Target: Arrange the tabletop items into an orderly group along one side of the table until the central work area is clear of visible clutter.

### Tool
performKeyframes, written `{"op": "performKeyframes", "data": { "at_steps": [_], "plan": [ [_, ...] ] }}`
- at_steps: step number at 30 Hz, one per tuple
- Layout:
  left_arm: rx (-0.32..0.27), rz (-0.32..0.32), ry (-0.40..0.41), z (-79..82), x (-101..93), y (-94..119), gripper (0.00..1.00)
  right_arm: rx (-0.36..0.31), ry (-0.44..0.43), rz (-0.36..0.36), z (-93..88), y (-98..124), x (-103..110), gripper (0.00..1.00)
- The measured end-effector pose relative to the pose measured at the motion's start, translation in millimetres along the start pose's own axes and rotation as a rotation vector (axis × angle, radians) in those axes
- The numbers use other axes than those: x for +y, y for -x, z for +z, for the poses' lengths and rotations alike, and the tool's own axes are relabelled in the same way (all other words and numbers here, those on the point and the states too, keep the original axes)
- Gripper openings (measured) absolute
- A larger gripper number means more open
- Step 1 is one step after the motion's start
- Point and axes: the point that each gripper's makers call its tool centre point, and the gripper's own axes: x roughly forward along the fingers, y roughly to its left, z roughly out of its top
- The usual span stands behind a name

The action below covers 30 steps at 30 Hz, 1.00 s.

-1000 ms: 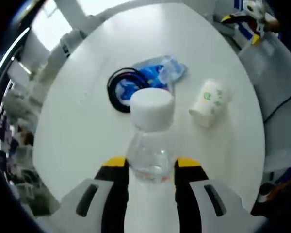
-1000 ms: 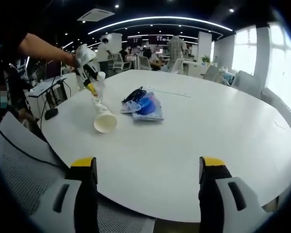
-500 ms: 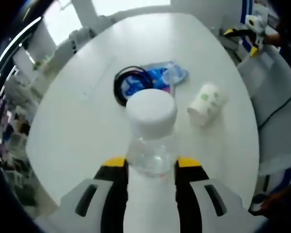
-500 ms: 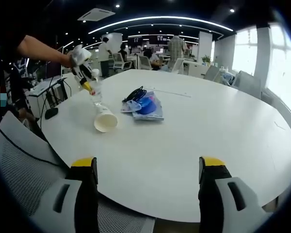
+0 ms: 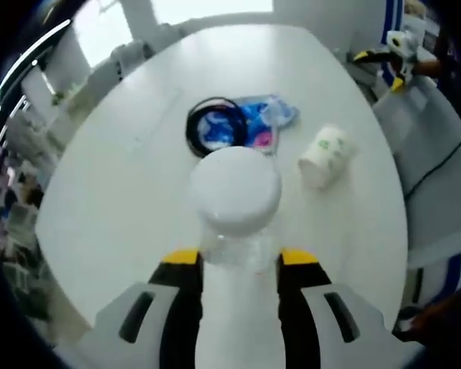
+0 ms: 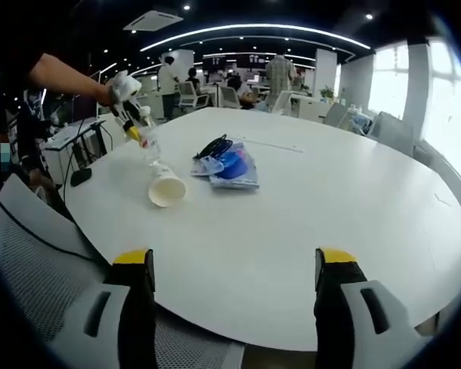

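My left gripper (image 5: 239, 261) is shut on a clear plastic bottle (image 5: 236, 201) with a white cap, held above the white round table (image 5: 123, 207). Beyond the bottle lie a blue plastic packet (image 5: 250, 127) with a black coiled cable (image 5: 207, 127) on it, and a paper cup (image 5: 323, 154) on its side. In the right gripper view the left gripper (image 6: 131, 123) holds the bottle (image 6: 148, 146) aloft near the table's left edge, by the paper cup (image 6: 166, 187) and the blue packet (image 6: 232, 167). My right gripper (image 6: 234, 269) stands open over the table's near edge.
A grey mesh chair (image 6: 38, 261) stands at the near left of the table (image 6: 330, 207). More chairs and desks ring the far side, with people standing in the background. A person's arm (image 6: 65, 77) reaches in from the left.
The left gripper has lifted the bottle higher and tipped it toward the camera, so the cap looks larger. The right gripper has stayed still.
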Motion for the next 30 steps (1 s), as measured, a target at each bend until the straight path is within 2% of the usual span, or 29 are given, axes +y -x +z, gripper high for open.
{"op": "performKeyframes", "data": {
  "at_steps": [6,9,12,18,21,25,27,30],
  "plan": [
    [0.027,0.002,-0.024,-12.3,3.7,2.4,0.33,0.003,0.003,-0.006,-0.2,-0.1,-1.0,0.86],
    [0.044,0.002,-0.041,-19.0,3.7,3.1,0.26,0.005,0.004,-0.008,-0.5,-0.1,-1.6,0.86],
    [0.036,0.021,-0.026,-18.0,4.5,4.3,0.28,0.003,0.003,-0.011,-0.2,-0.1,-2.2,0.86],
    [-0.023,0.057,0.027,-10.9,6.5,9.5,0.36,0.0,0.003,-0.015,0.5,-0.2,-3.0,0.86],
    [-0.068,0.076,0.091,-5.5,5.8,10.2,0.42,-0.005,0.001,-0.016,1.3,-0.1,-3.5,0.86],
    [-0.112,0.097,0.135,0.1,3.7,10.7,0.47,-0.006,0.002,-0.016,1.6,0.2,-3.3,0.86],
    [-0.164,0.128,0.181,7.6,4.6,12.0,0.49,-0.007,0.002,-0.016,1.8,0.2,-3.1,0.86],
    [-0.211,0.164,0.207,14.2,7.1,14.6,0.52,-0.01,0.003,-0.014,2.2,0.2,-2.4,0.86]
  ]
}}
